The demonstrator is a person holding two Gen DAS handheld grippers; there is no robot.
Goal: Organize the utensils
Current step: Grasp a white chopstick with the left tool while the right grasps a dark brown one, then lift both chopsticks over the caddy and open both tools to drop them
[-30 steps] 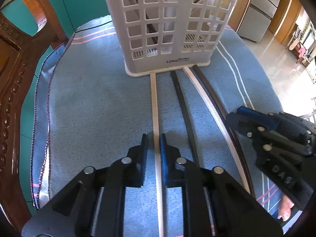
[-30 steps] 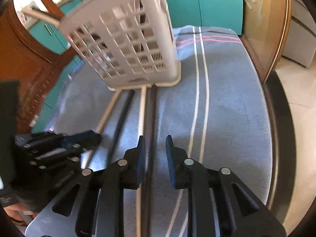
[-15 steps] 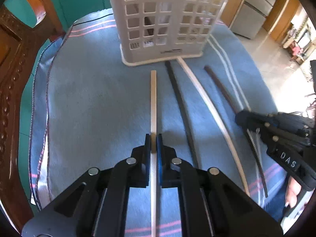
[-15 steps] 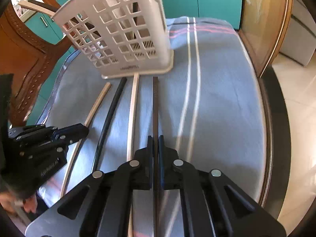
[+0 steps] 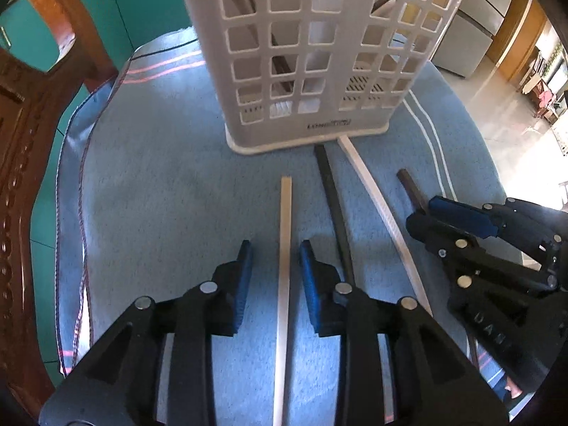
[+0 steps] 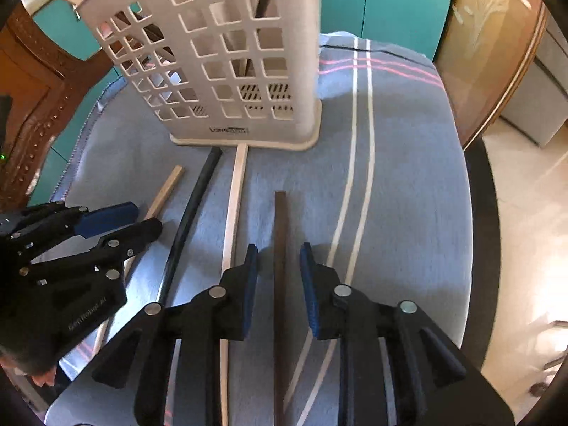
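1. Now the left gripper [image 5: 275, 248] has just been opening; its jaws stand apart, the pale chopstick [image 5: 285, 248] between them, untouched.
2. Likewise the right gripper [image 6: 277, 252] has just parted around the dark chopstick [image 6: 279, 234].
3. Ahead of both stands the white basket [image 5: 309, 127].

A blue striped cloth [image 5: 149, 213] covered the bench. On it, ahead of each gripper, stood a white slotted basket [image 5: 312, 71]; four chopsticks lay before it: pale [image 5: 285, 248], black [image 5: 333, 198], cream [image 5: 376, 198], brown [image 6: 279, 248].
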